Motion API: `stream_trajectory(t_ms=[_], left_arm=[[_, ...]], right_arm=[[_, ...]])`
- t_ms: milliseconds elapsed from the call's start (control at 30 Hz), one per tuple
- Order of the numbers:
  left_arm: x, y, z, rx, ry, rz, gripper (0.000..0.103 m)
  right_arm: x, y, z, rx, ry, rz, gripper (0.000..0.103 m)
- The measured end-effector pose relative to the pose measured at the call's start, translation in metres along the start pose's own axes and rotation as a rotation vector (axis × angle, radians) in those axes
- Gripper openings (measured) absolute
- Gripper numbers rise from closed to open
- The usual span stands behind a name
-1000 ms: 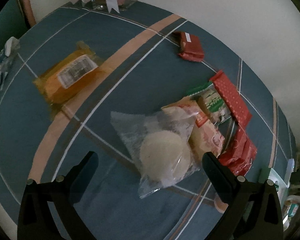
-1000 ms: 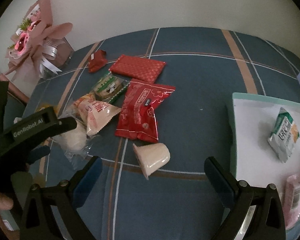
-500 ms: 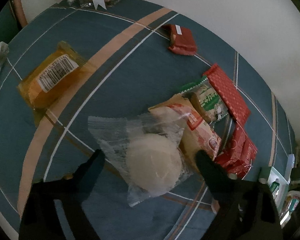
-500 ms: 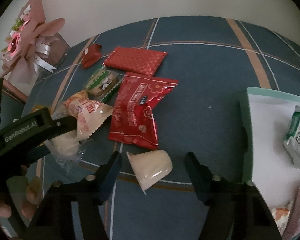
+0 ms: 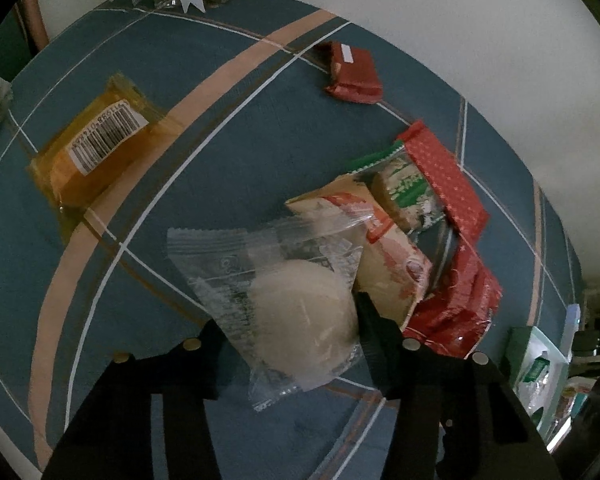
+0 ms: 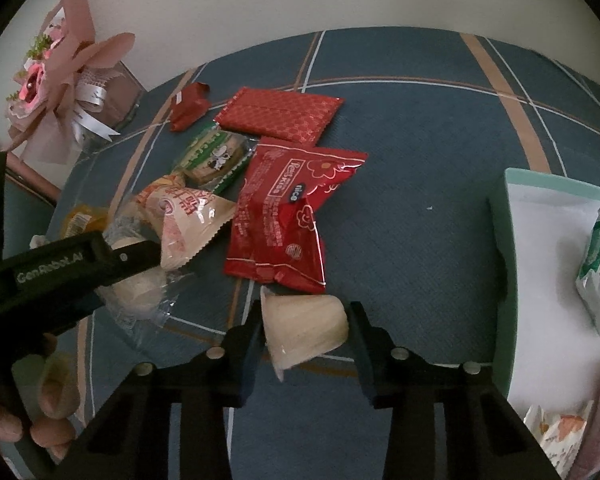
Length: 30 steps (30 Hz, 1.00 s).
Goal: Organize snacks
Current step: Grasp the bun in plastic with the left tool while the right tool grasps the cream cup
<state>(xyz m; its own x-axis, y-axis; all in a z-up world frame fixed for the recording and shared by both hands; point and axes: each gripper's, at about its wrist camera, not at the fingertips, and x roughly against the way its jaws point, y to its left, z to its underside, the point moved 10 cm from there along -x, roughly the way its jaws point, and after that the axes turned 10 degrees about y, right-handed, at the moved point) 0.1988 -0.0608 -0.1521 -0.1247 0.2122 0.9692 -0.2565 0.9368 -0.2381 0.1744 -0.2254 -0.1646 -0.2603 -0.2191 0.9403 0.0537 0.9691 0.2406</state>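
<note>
My left gripper (image 5: pixel 290 316) is shut on a clear bag with a round white bun (image 5: pixel 300 316); it also shows in the right wrist view (image 6: pixel 136 292) under the black finger. My right gripper (image 6: pixel 306 326) is shut on a white jelly cup (image 6: pixel 304 326) lying on its side. Around them lie a big red snack bag (image 6: pixel 284 216), a flat red packet (image 6: pixel 280 114), a green-and-white cookie pack (image 6: pixel 214 156), a cream-and-red pouch (image 6: pixel 184 216), a small red wrapper (image 5: pixel 354 74) and an orange pack (image 5: pixel 96 152).
A mint-green tray (image 6: pixel 500 248) with a white inside stands at the right and holds several snack packs. A pink bouquet in a glass box (image 6: pixel 64 92) stands at the back left. All rests on a blue plaid cloth (image 6: pixel 420 140) by a white wall.
Both grippers moved forward and closed: the left around the bagged bun, the right around the jelly cup. Both were wide open a second ago.
</note>
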Motion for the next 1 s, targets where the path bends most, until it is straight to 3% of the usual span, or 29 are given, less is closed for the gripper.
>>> stream_trajectory(t_ms=[600,1000], left_arm=[[0.057,-0.016,0.021,-0.008,-0.093,0.047,0.054],[0.084,-0.065,0.041,-0.098,-0.124,0.105,0.054]], right_arm=[[0.030,-0.007,0.014,-0.045,-0.022,-0.015,0.041],[0.074,-0.031,0.017,-0.114,-0.092,-0.006,0.041]])
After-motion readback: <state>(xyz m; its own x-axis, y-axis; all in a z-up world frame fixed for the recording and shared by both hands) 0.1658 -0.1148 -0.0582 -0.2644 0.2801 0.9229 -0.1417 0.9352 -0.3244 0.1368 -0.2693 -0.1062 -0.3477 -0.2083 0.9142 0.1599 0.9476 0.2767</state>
